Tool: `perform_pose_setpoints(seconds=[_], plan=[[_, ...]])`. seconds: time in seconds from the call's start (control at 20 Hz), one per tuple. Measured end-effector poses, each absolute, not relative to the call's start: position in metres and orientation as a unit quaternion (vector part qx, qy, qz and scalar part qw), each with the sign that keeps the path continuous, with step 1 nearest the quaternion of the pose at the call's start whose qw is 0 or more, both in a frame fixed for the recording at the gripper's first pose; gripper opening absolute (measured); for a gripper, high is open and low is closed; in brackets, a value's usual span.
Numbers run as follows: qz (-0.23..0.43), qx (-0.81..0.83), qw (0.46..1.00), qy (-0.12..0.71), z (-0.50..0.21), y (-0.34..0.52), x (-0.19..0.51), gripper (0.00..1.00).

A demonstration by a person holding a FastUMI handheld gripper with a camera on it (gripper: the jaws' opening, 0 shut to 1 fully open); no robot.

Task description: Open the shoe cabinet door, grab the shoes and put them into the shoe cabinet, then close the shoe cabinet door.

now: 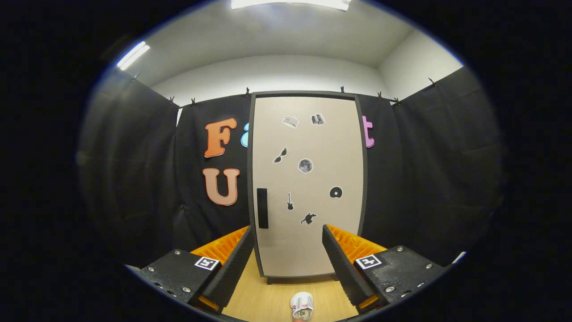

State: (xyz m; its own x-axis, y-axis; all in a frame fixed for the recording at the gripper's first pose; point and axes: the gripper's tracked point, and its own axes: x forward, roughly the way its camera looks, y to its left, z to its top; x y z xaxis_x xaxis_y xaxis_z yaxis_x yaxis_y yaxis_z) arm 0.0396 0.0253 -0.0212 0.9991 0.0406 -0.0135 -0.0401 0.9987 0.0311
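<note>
Shoe [302, 306] lies nearest, on the wooden floor [263, 299], low between the two fingers of the hand-held gripper [288, 232] and nearer than their tips. It is white with some red marking, and its near end is cut off, so its full shape cannot be made out; whether a second shoe lies beside it cannot be told.

The hand-held gripper is released, its fingers spread wide apart and pressing on nothing. The left finger [232, 264] and the right finger [342, 264] frame the lower part of the shoe cabinet, their tips overlapping its bottom corners from this angle, though they appear to hang short of it.

Beyond the fingers stands the shoe cabinet [308, 275], upright on short dark feet that are barely visible under its base. Its door [321, 147] is closed, a pale panel in a dark frame. A dark vertical handle [262, 208] sits near the door's left edge, just above the left fingertip. Small stickers [305, 165] are scattered over the door; they are too small to read with certainty.

Behind the cabinet hangs the black cloth wall [424, 170], clipped along its top edge, with a white wall [268, 74] and ceiling lights [133, 54] above.
</note>
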Motion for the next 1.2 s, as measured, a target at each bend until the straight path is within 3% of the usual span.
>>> perform_pose_setpoints(seconds=[0.65, 1.2], plan=[[0.037, 0.031, 0.999, 0.000, -0.051, 0.094, 0.205, 0.95], [0.008, 0.004, 1.000, 0.010, -0.075, 0.104, 0.278, 0.93]])
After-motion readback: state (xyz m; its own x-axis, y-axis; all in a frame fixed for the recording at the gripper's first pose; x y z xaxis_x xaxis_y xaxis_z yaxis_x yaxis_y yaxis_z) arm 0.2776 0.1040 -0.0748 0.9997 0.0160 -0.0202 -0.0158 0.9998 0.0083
